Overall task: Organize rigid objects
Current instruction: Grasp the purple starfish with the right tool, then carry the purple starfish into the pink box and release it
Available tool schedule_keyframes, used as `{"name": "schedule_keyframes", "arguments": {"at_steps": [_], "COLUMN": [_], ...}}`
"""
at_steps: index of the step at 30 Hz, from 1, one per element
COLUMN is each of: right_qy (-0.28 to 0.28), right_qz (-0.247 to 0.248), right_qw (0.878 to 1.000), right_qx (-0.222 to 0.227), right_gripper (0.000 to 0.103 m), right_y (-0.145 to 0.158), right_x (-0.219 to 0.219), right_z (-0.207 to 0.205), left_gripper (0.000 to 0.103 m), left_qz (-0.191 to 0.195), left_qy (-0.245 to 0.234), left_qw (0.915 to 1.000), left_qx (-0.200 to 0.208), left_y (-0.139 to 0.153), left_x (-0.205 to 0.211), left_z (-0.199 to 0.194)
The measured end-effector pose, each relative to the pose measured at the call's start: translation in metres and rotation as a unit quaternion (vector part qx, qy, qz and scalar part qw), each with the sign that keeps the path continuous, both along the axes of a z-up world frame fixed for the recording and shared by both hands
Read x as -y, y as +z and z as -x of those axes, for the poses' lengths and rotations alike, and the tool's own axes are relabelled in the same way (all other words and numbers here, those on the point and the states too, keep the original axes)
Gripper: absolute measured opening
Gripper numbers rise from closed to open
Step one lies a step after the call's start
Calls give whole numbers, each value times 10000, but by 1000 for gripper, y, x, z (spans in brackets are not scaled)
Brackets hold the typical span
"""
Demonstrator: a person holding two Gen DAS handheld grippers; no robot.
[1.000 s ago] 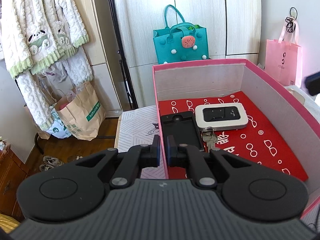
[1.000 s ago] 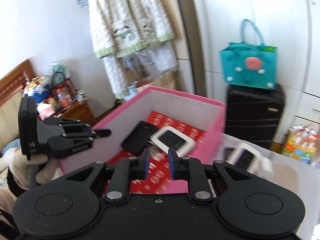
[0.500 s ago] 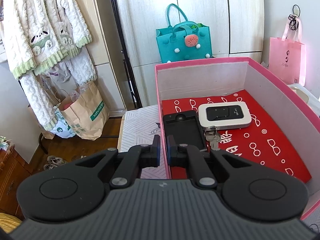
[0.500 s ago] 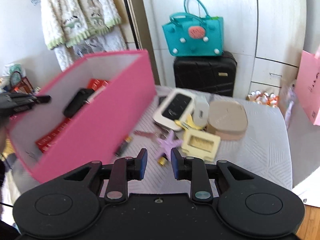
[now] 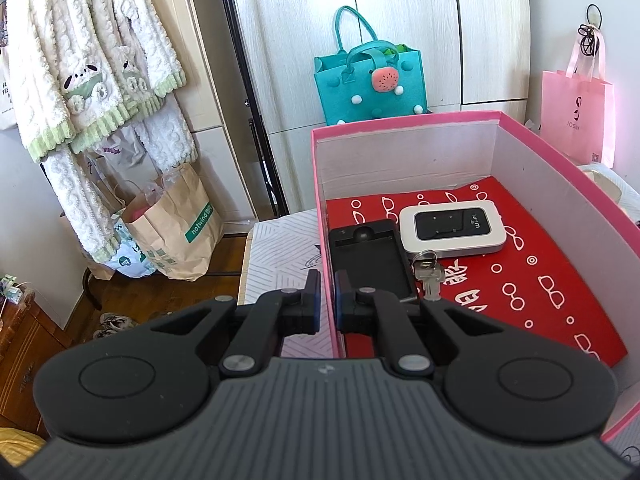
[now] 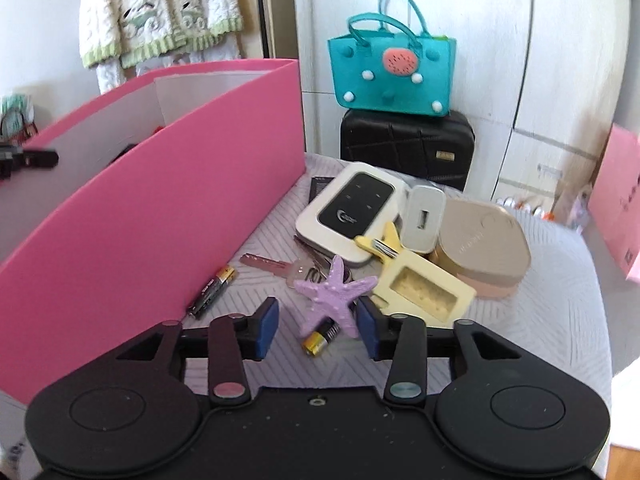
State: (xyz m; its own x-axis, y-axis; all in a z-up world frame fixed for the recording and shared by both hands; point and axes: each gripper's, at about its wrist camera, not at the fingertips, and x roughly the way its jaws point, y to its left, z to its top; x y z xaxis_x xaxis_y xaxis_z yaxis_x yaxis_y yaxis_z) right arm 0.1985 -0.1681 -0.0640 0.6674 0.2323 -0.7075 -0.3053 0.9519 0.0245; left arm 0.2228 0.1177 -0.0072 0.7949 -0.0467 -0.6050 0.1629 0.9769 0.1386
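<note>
Writing: white pocket router (image 5: 452,229) inside the box reads "Wi-Fi" on its dark face; brown paper bag (image 5: 176,227) on the floor at far left reads "hotwind"; pale pink tote bag (image 5: 576,120) at far right carries a logo too small to read.
Box: pink cardboard box (image 5: 404,130) with white inner walls and a red liner printed with white spectacles.
Box contents: the router, a flat black holder (image 5: 370,262) to its left, and a bunch of silver keys (image 5: 428,276) just near of the router.
Left gripper (image 5: 325,292): jaws pinching the box's left wall, one finger outside, one inside.
Right gripper (image 6: 318,322): jaws spread and just been opening, nothing pressed between them; a purple starfish charm (image 6: 334,290) and a black-and-gold battery (image 6: 320,338) lie on the table between the pads.
Loose items right of the box: second battery (image 6: 212,291), pink key (image 6: 266,265), white device with a black screen (image 6: 348,214), white charger plug (image 6: 424,218), cream rectangular holder (image 6: 424,290), beige heart-shaped case (image 6: 484,236).
</note>
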Motion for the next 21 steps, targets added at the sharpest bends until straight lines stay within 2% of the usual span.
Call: {"name": "schedule_keyframes", "arguments": {"at_steps": [4, 7, 8, 9, 13, 16, 21], "right_qy": [89, -5, -39, -64, 258, 344, 318], "right_qz": [360, 304, 257, 283, 904, 743, 697], "right_qw": [9992, 9993, 9994, 9992, 9935, 9948, 9939], "right_qx": [153, 223, 229, 258, 639, 604, 790], "right_gripper": [53, 52, 41, 37, 36, 36, 36], "right_y": [-5, -5, -6, -6, -7, -5, 10], "right_x": [-13, -12, -11, -10, -18, -18, -19], "right_z": [1, 1, 1, 1, 9, 13, 26], "left_gripper": [7, 7, 7, 7, 8, 8, 8], "left_qz": [9, 14, 19, 18, -129, -177, -151], "left_qy": [-1, -2, -5, 1, 2, -11, -6], "left_qw": [10000, 10000, 10000, 10000, 9999, 9998, 9998], "left_qx": [0, 1, 2, 6, 39, 47, 92], "left_y": [0, 0, 0, 0, 0, 0, 0], "left_x": [0, 0, 0, 1, 4, 5, 6], "left_z": [0, 0, 0, 0, 0, 0, 1]}}
